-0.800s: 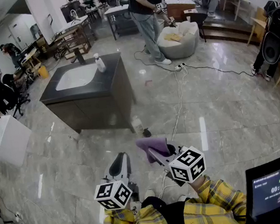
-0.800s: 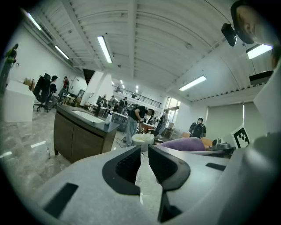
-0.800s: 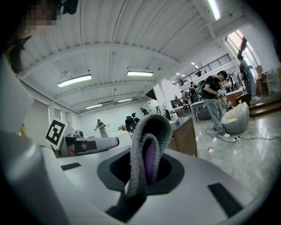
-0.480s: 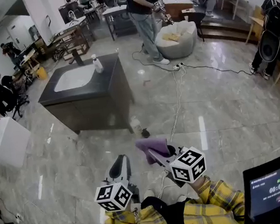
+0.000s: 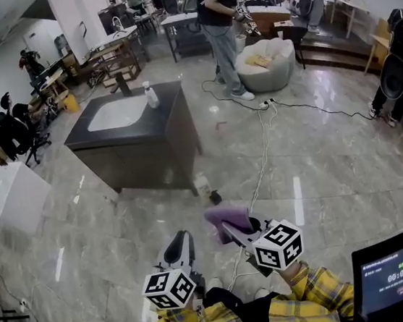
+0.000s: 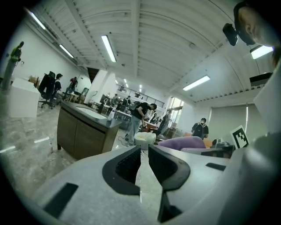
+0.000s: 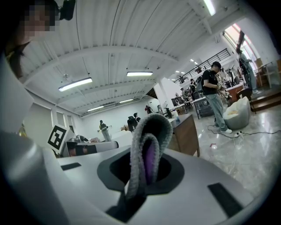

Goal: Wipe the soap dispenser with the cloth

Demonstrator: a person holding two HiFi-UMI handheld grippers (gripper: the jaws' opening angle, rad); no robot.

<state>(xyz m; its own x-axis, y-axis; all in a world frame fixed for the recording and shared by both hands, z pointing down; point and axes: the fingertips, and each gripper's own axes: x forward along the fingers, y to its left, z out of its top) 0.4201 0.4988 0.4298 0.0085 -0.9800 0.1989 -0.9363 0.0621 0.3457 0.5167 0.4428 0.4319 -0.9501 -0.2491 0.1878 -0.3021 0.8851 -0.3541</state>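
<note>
Purple-and-grey cloth (image 7: 149, 145) pinched, folded, in the clenched right gripper (image 5: 233, 227), near in the scene. Far beyond and to the left, well apart from cloth and tool: white soap dispenser (image 5: 151, 95), upright on the dark vanity top (image 5: 155, 128), just right of the sink basin (image 5: 115, 113). Left gripper (image 6: 144, 154) beside the right, jaws a narrow slit apart, nothing between.
</note>
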